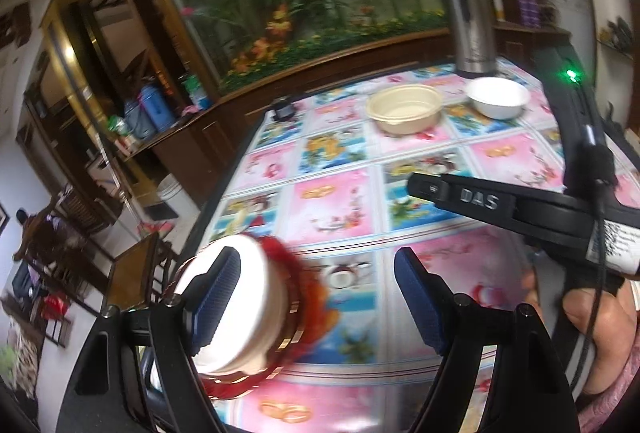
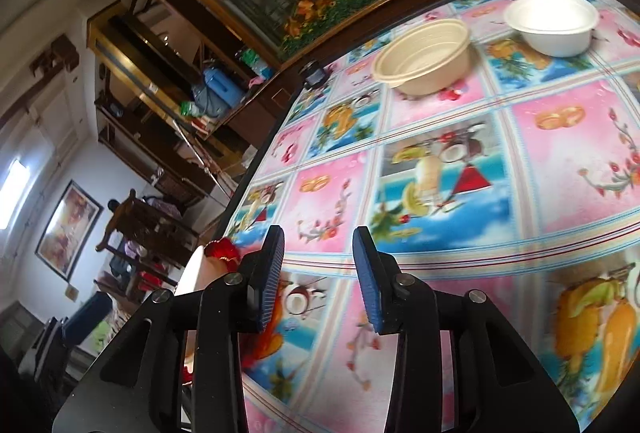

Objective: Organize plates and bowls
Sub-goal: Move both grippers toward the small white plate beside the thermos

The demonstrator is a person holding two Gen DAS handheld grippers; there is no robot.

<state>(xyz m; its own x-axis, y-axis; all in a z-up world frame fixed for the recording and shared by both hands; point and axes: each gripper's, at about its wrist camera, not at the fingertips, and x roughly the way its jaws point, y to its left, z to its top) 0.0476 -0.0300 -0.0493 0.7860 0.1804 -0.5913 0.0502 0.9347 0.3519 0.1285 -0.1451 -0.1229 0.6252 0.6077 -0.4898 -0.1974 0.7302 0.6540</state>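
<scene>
My left gripper (image 1: 316, 305) stands with jaws wide; its left pad lies over a white plate with a red rim (image 1: 244, 309) at the bench's (image 1: 340, 201) near left edge. My right gripper (image 2: 319, 279) hangs with jaws narrowly parted and empty. Far across, a cream bowl (image 2: 424, 57) sits left of a white bowl (image 2: 554, 23), apart, before a steel flask (image 1: 468, 21).

"DAS" stands in raised letters on the right gripper (image 1: 416, 189), ahead of the left gripper's fingers. Its white label (image 1: 618, 245) carries print too blurred to read.
</scene>
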